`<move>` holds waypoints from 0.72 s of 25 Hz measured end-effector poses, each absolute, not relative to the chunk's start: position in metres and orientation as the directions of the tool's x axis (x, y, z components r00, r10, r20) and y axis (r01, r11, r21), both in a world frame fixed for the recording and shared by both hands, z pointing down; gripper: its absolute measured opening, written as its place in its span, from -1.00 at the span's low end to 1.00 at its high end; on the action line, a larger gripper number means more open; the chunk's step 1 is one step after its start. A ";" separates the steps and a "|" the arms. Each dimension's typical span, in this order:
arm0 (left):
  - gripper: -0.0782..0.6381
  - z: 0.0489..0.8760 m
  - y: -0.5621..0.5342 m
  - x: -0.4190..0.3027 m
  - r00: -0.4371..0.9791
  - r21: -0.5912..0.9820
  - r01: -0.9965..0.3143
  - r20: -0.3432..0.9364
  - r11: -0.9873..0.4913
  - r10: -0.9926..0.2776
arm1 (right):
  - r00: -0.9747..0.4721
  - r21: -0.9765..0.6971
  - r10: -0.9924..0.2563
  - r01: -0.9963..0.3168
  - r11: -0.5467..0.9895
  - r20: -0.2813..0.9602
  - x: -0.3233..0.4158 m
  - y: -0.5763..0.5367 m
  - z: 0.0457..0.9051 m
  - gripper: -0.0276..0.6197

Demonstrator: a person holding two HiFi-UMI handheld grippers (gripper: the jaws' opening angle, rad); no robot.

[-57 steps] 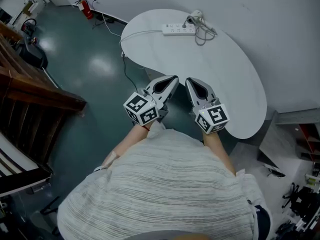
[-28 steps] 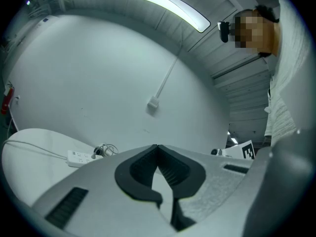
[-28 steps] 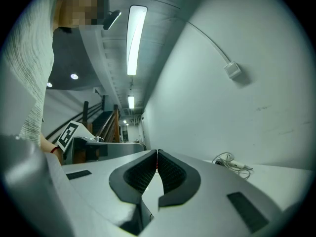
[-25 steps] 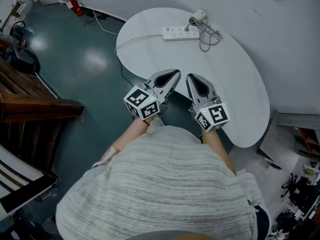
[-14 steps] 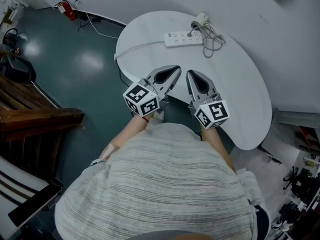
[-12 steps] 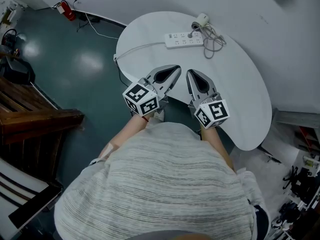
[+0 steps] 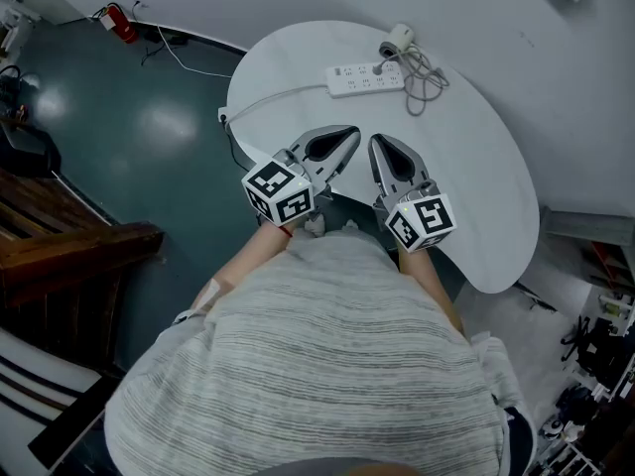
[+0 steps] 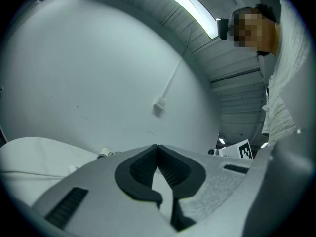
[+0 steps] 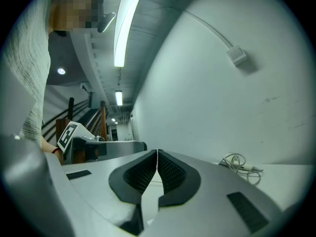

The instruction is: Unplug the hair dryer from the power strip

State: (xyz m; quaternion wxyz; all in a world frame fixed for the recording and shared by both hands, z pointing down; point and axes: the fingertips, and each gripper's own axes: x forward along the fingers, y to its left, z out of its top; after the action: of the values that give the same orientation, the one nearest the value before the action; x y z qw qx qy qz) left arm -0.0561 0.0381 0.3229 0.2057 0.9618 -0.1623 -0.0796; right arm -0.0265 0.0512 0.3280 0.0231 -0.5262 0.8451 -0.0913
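Observation:
A white power strip [image 7: 366,77] lies at the far side of the white rounded table [image 7: 466,177]. A small white hair dryer [image 7: 396,40] sits just beyond the strip's right end, and its looped grey cord [image 7: 422,75] trails beside it; a dark plug sits in the strip near that end. My left gripper [image 7: 347,134] and right gripper [image 7: 377,144] hover side by side over the table's near edge, well short of the strip, both shut and empty. In the left gripper view the dryer [image 8: 103,153] shows small beyond the shut jaws. The cord [image 9: 239,164] shows at right in the right gripper view.
The strip's own white cable [image 7: 268,97] runs left over the table edge to the dark green floor [image 7: 149,157]. A pale wall [image 7: 476,18] stands right behind the table. Wooden stairs [image 7: 60,256] are at the left. A red extinguisher [image 7: 119,25] stands far back.
Both grippers and the person have moved forward toward the table together. The table, strip and dryer sit slightly nearer in the head view. Both pairs of jaws stay shut.

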 end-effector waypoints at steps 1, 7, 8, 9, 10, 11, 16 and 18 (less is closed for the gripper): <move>-0.76 0.324 0.038 -0.055 0.936 0.423 -0.274 -0.086 -0.863 -0.340 | -0.442 -0.180 -0.895 -0.887 0.426 0.063 -0.025 0.051 0.330 -0.83; -0.76 0.331 0.035 -0.053 0.935 0.437 -0.274 -0.088 -0.857 -0.344 | -0.448 -0.179 -0.890 -0.886 0.429 0.084 -0.020 0.047 0.337 -0.83; -0.76 0.332 0.033 -0.052 0.934 0.438 -0.277 -0.087 -0.855 -0.347 | -0.451 -0.179 -0.889 -0.884 0.432 0.084 -0.020 0.046 0.337 -0.83; -0.76 0.332 0.031 -0.051 0.933 0.440 -0.278 -0.087 -0.854 -0.349 | -0.453 -0.181 -0.888 -0.883 0.434 0.083 -0.018 0.044 0.338 -0.83; -0.76 0.333 0.029 -0.049 0.933 0.442 -0.280 -0.085 -0.852 -0.350 | -0.455 -0.183 -0.887 -0.881 0.436 0.083 -0.017 0.041 0.338 -0.83; -0.76 0.334 0.027 -0.048 0.933 0.444 -0.281 -0.083 -0.851 -0.351 | -0.457 -0.186 -0.886 -0.880 0.437 0.083 -0.016 0.039 0.339 -0.83; -0.76 0.343 0.016 -0.037 0.932 0.456 -0.295 -0.056 -0.839 -0.358 | -0.463 -0.211 -0.883 -0.874 0.438 0.083 -0.003 0.026 0.346 -0.83; -0.76 0.347 0.011 -0.031 0.933 0.460 -0.301 -0.039 -0.835 -0.358 | -0.461 -0.227 -0.884 -0.872 0.433 0.085 0.004 0.021 0.349 -0.83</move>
State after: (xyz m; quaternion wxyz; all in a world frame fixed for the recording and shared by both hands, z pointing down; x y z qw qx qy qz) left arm -0.0308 0.0112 0.3469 0.2292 0.9560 -0.1725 -0.0618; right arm 0.0044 0.0210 0.3494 0.0232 -0.5188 0.8461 -0.1199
